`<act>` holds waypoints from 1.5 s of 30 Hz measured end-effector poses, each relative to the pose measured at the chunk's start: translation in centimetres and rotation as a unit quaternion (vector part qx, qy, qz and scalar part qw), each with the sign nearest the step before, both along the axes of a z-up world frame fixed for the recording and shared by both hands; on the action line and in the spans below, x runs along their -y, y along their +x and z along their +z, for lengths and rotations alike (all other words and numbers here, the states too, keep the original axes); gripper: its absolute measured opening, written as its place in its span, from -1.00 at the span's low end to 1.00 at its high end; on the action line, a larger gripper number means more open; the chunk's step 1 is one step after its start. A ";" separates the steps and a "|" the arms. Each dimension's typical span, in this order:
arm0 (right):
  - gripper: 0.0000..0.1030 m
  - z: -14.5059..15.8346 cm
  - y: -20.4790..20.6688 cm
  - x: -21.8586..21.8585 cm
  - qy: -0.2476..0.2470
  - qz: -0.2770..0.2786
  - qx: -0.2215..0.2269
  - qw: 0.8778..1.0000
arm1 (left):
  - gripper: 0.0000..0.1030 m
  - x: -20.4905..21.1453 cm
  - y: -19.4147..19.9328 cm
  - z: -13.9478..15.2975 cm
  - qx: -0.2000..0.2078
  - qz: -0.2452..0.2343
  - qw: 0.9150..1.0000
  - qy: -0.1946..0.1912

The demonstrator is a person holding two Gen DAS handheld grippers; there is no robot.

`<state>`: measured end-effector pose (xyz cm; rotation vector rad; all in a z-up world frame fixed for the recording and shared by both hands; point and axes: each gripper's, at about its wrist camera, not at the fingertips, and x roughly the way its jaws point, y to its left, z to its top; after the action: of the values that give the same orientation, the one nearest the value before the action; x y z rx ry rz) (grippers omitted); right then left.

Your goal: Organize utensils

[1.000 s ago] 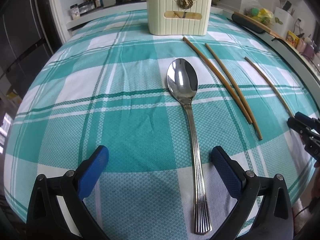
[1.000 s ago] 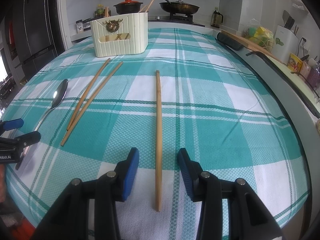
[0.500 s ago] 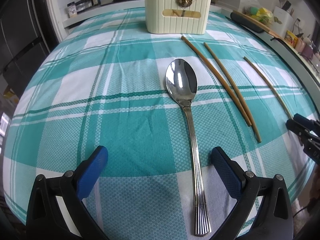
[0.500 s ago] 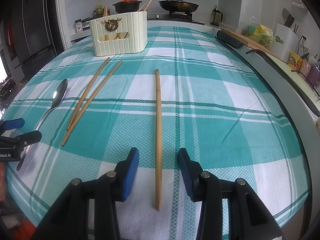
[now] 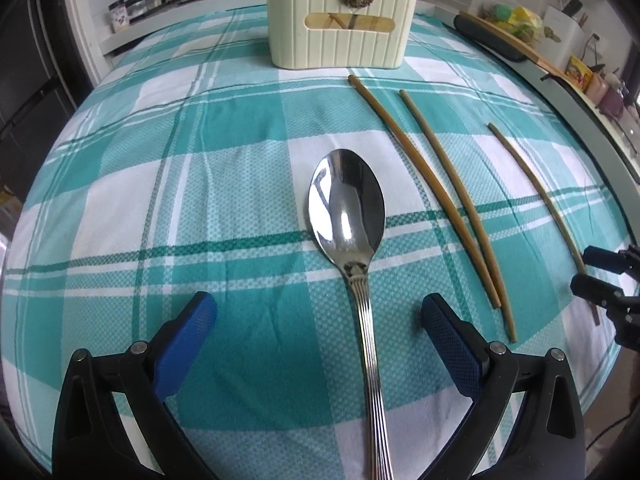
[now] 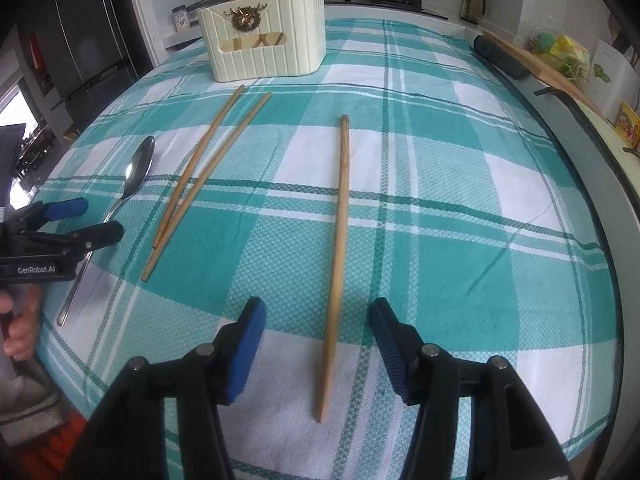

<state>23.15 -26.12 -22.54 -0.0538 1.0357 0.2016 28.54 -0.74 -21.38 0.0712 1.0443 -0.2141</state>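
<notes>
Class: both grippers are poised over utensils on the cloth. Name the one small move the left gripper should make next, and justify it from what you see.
Probably lower the left gripper and close on the spoon. Its jaws are open, with the handle lying between them, flat on the cloth, so nothing is gripped yet. The holder stands straight ahead. The right gripper likewise straddles a single chopstick.

We see a table under a teal-and-white checked cloth (image 6: 460, 216). On it lie a spoon (image 5: 347, 216), a pair of chopsticks (image 6: 208, 172), a single chopstick (image 6: 340, 240) apart, and a cream holder (image 5: 342, 20) at the far end.
</notes>
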 end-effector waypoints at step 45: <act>-0.86 13.6 2.5 2.4 0.110 0.001 0.188 0.976 | -0.19 -1.9 -3.1 15.4 0.174 -0.015 0.982 -0.064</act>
<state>25.64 -28.50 -8.90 0.1058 0.6314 0.2945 25.47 1.16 -5.94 0.0069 0.6789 -0.2856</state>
